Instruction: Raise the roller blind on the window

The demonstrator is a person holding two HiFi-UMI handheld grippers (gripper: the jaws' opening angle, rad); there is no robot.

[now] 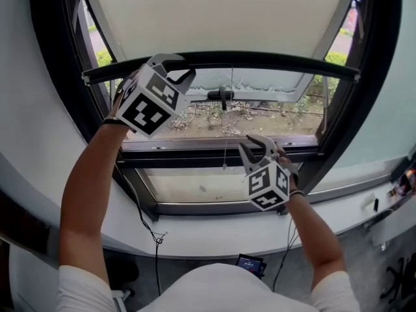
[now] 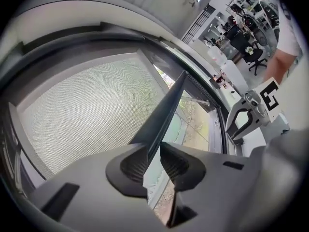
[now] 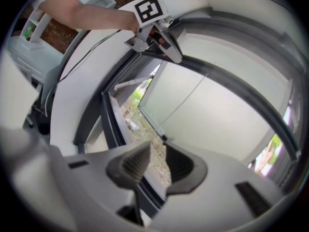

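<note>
The roller blind (image 1: 214, 12) covered the upper part of the window; its dark bottom bar (image 1: 273, 62) ran across the opening from left to right. The left gripper (image 2: 153, 153) was clamped on that bar near its left end, with the bar caught between both pads. The right gripper (image 3: 157, 161) stood lower and to the right, close to the dark window frame (image 1: 195, 158); its jaws were apart with nothing between them. A thin pull cord (image 3: 186, 105) hung from the middle of the bar; its lower end lay just left of the right gripper, apart from it. The white sill (image 1: 214, 236) lay on the near side, below the frame.
</note>
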